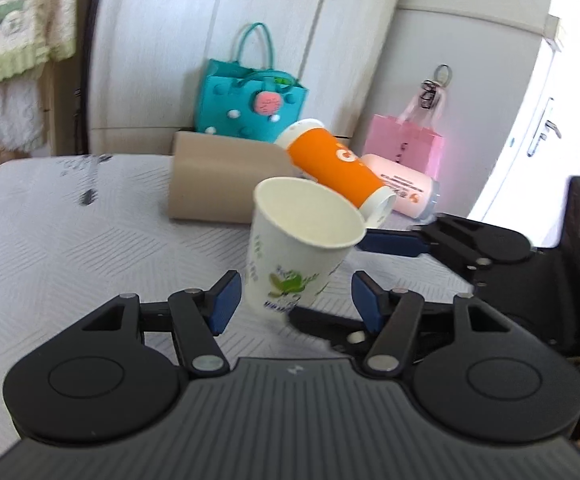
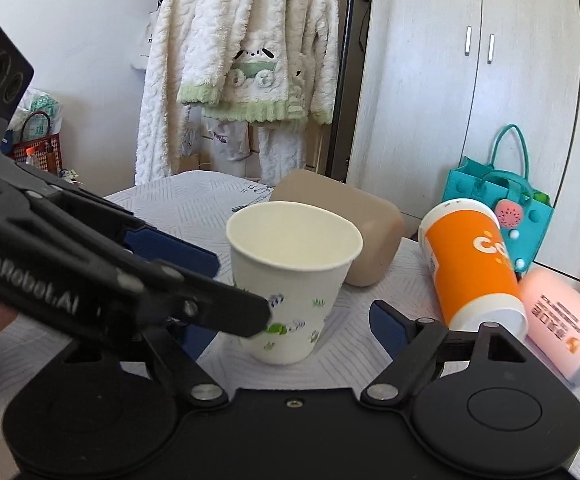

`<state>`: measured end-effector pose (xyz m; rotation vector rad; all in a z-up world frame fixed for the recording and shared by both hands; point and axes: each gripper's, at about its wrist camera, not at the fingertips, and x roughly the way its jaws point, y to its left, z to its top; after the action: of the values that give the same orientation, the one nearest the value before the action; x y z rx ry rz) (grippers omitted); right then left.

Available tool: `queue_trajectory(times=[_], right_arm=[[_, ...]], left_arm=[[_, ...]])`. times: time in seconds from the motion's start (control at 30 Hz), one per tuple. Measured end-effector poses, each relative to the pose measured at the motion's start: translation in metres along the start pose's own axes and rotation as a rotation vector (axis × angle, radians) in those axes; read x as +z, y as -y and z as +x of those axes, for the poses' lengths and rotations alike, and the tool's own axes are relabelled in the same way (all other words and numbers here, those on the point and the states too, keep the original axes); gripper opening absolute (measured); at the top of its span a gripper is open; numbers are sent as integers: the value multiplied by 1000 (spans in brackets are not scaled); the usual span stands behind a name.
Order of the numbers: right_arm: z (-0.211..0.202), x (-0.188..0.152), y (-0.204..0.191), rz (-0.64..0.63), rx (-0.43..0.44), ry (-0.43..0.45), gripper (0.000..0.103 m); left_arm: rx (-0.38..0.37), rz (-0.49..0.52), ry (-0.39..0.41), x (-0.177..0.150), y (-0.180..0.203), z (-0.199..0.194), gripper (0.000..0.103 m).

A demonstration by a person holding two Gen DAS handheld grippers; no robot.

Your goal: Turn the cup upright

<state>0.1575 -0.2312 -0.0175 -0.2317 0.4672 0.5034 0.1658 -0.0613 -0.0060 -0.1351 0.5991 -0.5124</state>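
Note:
A white paper cup [image 1: 297, 248] with green and blue prints stands mouth up on the white patterned table [image 1: 70, 240], leaning a little. It also shows in the right wrist view [image 2: 290, 280]. My left gripper [image 1: 295, 300] is open, its blue pads either side of the cup's lower part without clamping it. My right gripper [image 2: 290, 328] is open too, with the cup between its fingers. The left gripper's black fingers [image 2: 194, 304] cross in front of the cup in the right wrist view.
An orange cup [image 1: 337, 168] lies tilted against a pink cylinder [image 1: 405, 188] behind the white cup. A beige box [image 1: 226, 180], a teal bag [image 1: 250, 100] and a pink bag [image 1: 405, 140] stand further back. Clothes [image 2: 250, 60] hang beside a white wardrobe [image 2: 469, 80].

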Motion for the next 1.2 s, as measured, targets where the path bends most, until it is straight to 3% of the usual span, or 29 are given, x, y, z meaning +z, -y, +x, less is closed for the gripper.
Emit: queue_trajectory(times=[0.17, 0.63, 1.07, 1.2], right_arm=[[-23, -4, -4, 27, -23, 33, 86], [-98, -14, -32, 69, -83, 144, 87], [-137, -38, -56, 169, -255, 165, 96], [-138, -45, -59, 210, -283, 165, 103]], left_arm=[[53, -25, 17, -6, 1, -24, 64], [195, 29, 84, -29, 26, -98, 68], [293, 52, 108, -66, 34, -132, 83], [298, 53, 127, -71, 33, -137, 92]])
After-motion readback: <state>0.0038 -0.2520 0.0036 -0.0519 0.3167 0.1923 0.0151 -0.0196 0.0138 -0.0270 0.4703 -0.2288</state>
